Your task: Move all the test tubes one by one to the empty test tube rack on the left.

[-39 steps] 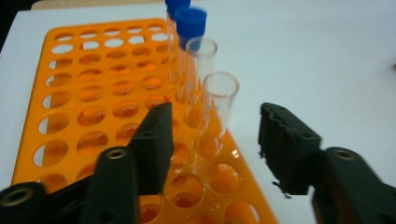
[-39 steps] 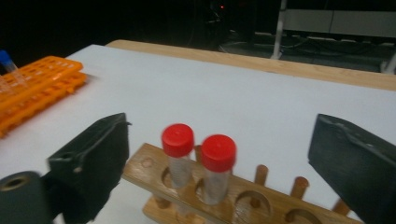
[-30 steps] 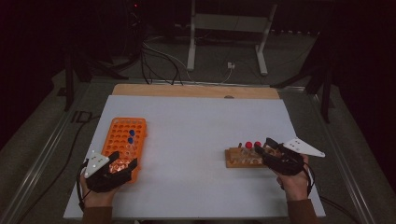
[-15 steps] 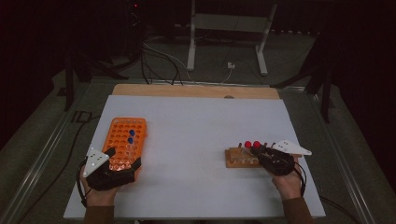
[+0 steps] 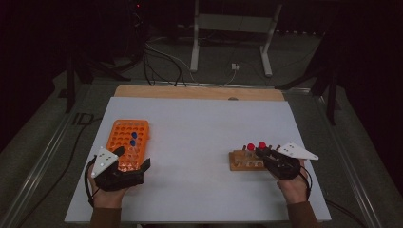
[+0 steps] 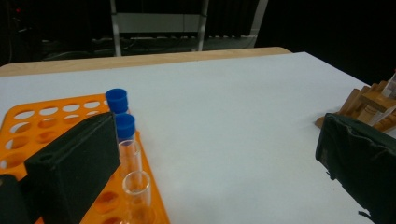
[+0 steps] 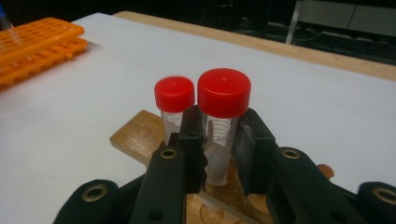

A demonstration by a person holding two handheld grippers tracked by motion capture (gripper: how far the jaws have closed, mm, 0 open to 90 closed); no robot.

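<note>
- White table sheet (image 5: 199,142) w/ dark room behind; wood edge at far side.
- Left gripper (image 5: 130,164): jaws wide apart, holding nothing, set at near end of orange plastic tube rack (image 5: 124,137). Two blue-capped clear tubes (image 6: 125,126) stand just ahead, by its left jaw; an uncapped tube nearer.
- Right gripper (image 7: 219,149): jaws closed on clear upright tube w/ larger red cap (image 7: 224,92), seated in wooden block rack (image 5: 240,160). Second red-capped tube (image 7: 174,93) just beside left jaw.
- Judgement: tube axis vertical, so lift goes straight up; right hand is nearer.
</note>
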